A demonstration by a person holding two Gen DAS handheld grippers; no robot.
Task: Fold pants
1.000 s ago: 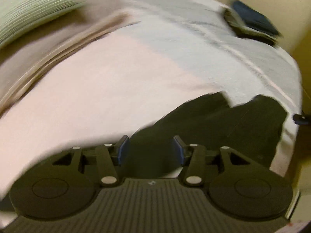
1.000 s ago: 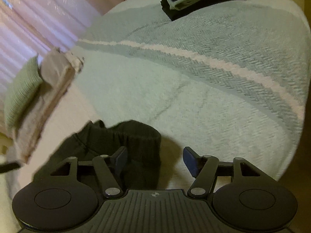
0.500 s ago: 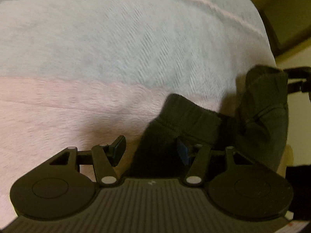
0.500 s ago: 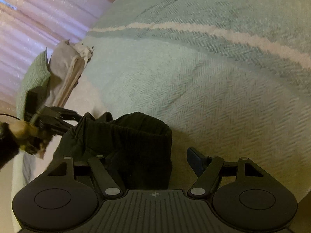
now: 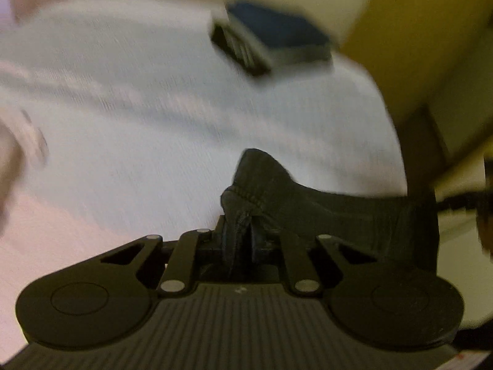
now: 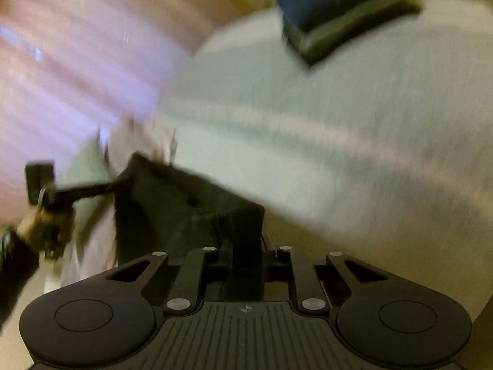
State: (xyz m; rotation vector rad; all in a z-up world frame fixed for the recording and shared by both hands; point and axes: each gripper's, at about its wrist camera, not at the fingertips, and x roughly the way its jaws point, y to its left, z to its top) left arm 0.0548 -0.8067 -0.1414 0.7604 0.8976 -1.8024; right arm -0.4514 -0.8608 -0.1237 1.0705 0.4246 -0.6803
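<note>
The black pants [image 5: 323, 206] hang stretched between my two grippers above the striped bedspread [image 5: 154, 117]. In the left wrist view my left gripper [image 5: 238, 231] is closing, its jaws pinched on a bunched seam of the waistband. In the right wrist view my right gripper [image 6: 243, 243] is closing too, with the other corner of the black pants [image 6: 172, 203] clamped between its jaws. The left gripper [image 6: 120, 185] shows there at the far left, held by a hand [image 6: 40, 225], gripping the cloth's other end. Both views are blurred.
A stack of folded dark blue and grey clothes [image 5: 274, 40] [image 6: 345, 9] lies at the far end of the bed. Pink curtains [image 6: 67, 71] hang to the left. The bed's right edge [image 5: 397, 141] drops toward a yellow wall and floor.
Both grippers went from open around the waistband to clamped on it. They lifted the pants off the bed and pulled them taut between them; both views swung up toward the folded stack.
</note>
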